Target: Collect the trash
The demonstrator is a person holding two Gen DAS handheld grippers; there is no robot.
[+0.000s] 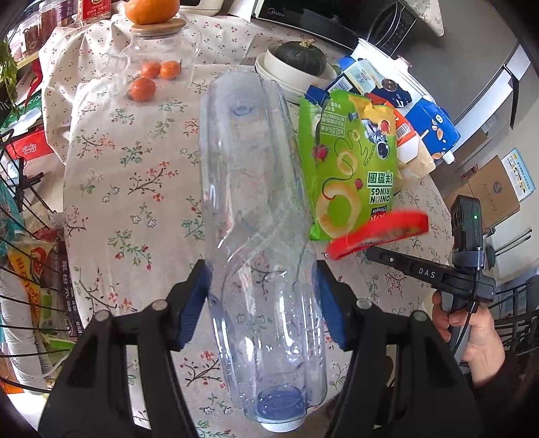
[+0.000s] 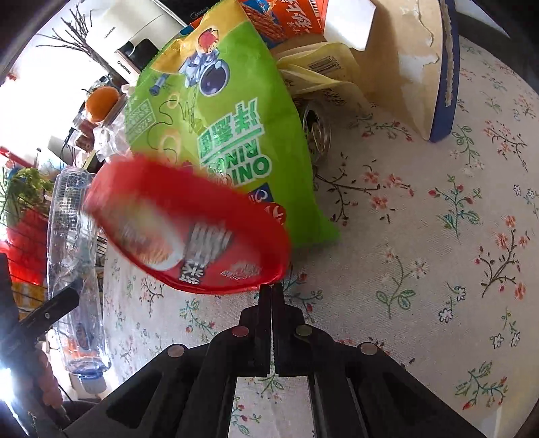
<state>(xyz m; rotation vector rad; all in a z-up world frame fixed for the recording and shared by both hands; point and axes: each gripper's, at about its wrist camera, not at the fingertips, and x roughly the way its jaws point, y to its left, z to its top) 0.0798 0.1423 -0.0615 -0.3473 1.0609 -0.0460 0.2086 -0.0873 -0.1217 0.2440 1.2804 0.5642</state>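
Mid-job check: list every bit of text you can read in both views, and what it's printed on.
"ONION RINGS": green snack bag, upside down; its other print is too small to read.
"DAS": arm of the right tool.
"Midea": dark appliance behind the table.
"CHANGHONG": white appliance.
Red lid: print motion-blurred, unreadable.
Orange carton and blue carton: text not legible.

— What's the surface [image 1: 134,209] looking like from your end?
— I've got a floral cloth over it. A green onion-rings bag [image 1: 350,161] lies on it, with cartons [image 1: 427,128] beside it, three small oranges [image 1: 143,88] farther off, and a bowl with a dark squash [image 1: 299,57].
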